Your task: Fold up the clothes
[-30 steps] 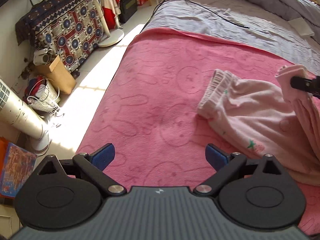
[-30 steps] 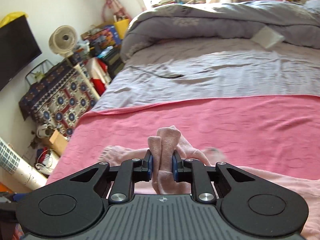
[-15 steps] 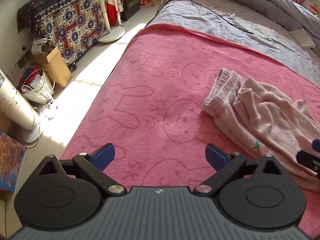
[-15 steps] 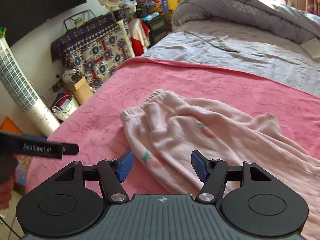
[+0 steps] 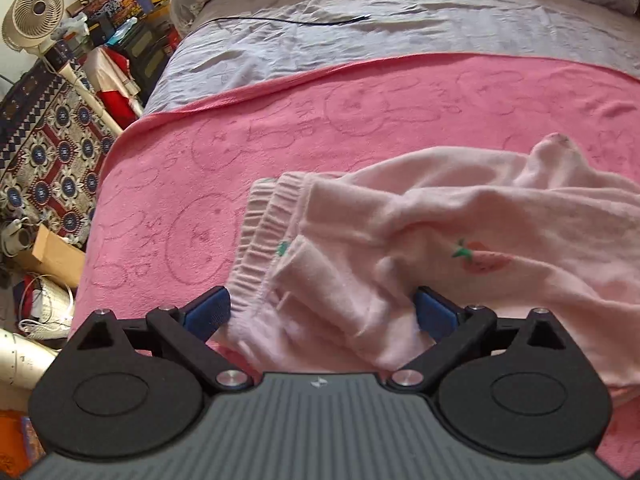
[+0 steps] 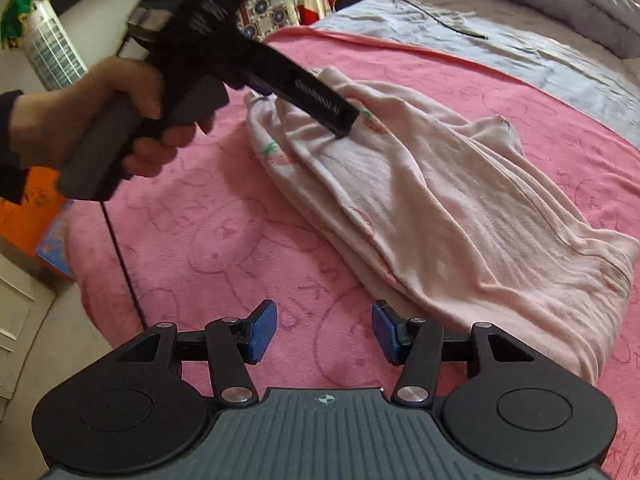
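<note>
A pair of light pink trousers (image 5: 440,240) with small strawberry prints lies folded lengthwise on a pink blanket (image 5: 320,120); it also shows in the right wrist view (image 6: 460,208). My left gripper (image 5: 322,312) is open, its jaws wide apart on either side of the elastic waistband end (image 5: 260,240), with cloth between them. In the right wrist view the left gripper's fingers (image 6: 320,104) rest over the waistband. My right gripper (image 6: 324,332) is open and empty, low over the blanket just left of the trouser legs.
The pink blanket (image 6: 240,240) covers the near part of a bed; a grey sheet with a black cable (image 5: 288,20) lies beyond. The bed's left edge drops to the floor, where a patterned cloth-covered stand (image 5: 48,160), a cardboard box (image 5: 52,252) and fans stand.
My right gripper let go of the trouser leg, opened and drew back toward the near edge. My left gripper moved right and forward until its open jaws straddle the waistband.
</note>
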`<state>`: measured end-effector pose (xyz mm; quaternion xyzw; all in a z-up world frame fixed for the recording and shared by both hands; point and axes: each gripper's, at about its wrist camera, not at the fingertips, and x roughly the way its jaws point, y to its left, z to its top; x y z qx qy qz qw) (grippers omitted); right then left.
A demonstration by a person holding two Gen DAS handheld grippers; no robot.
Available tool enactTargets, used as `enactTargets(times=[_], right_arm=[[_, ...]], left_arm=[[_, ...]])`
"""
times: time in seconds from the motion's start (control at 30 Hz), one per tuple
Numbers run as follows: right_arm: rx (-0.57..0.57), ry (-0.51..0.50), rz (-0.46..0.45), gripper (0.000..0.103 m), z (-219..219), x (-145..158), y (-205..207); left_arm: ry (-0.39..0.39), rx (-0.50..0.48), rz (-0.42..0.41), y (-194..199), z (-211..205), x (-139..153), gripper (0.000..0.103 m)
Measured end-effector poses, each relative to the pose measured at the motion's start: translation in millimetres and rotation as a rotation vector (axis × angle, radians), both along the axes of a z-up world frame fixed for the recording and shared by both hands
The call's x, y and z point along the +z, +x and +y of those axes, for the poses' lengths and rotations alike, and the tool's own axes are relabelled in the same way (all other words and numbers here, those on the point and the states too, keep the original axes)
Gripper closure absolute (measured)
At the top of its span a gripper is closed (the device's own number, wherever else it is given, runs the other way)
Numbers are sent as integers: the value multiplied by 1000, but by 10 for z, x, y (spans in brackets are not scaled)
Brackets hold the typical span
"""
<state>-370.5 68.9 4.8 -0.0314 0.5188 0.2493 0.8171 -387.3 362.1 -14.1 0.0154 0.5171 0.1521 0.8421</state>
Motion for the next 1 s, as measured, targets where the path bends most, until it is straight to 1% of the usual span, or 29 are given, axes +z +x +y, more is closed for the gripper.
enactTargets(times=[0.03, 0.13, 0.23, 0.3, 0.33, 0.37, 0.4, 0.5, 0.57, 0.6, 0.67, 0.73, 0.77, 0.8, 0.87, 0.93, 0.97, 1.0], right_arm=[[-17, 11, 12, 50, -89, 9, 18], [-69, 44, 48, 50, -356, 36, 71], [-120, 78, 85, 46, -622, 62, 124], [-155, 100, 109, 45, -800, 80, 160], [-163, 129, 143, 45, -857, 34, 203], [-165, 166, 198, 45, -889, -70, 264], [-160, 187, 236, 48, -891, -136, 285], [-162, 220, 304, 59, -872, -245, 271], [-193, 240, 318, 59, -890, -257, 204], [-208, 250, 320, 60, -895, -264, 180], [-223, 262, 321, 60, -904, -274, 150], [-221, 268, 315, 60, -902, -279, 130], [-219, 271, 311, 60, -900, -282, 121], [-217, 274, 309, 60, -905, -284, 115], [-225, 287, 304, 60, -905, -302, 105], [-234, 301, 297, 60, -922, -318, 82], [-239, 310, 293, 60, -933, -329, 68], [-245, 319, 290, 60, -944, -342, 54]], left_arm=[[-5, 17, 3, -37, 70, -14, 0], [-71, 71, 9, -143, 229, 48, 0], [-20, 137, 26, -211, 233, 157, 0], [-11, 141, 11, -243, 185, 274, 0], [4, 118, -2, -230, 114, 343, 3], [19, 81, -17, -199, 20, 415, 3], [14, 31, -34, -146, -95, 485, 3], [-128, -196, -89, 136, -570, 675, 3], [-210, -354, -104, 358, -966, 728, 3], [-233, -436, -106, 467, -1190, 726, 3], [-213, -595, -105, 633, -1658, 675, 3], [-187, -734, -80, 741, -2048, 578, 3], [-188, -801, -65, 776, -2212, 529, 3], [-206, -857, -49, 784, -2333, 488, 4], [-225, -936, -8, 800, -2503, 393, 10], [-236, -988, 43, 819, -2625, 287, 33], [-242, -986, 76, 846, -2646, 226, 36], [-255, -976, 101, 878, -2648, 170, 42]])
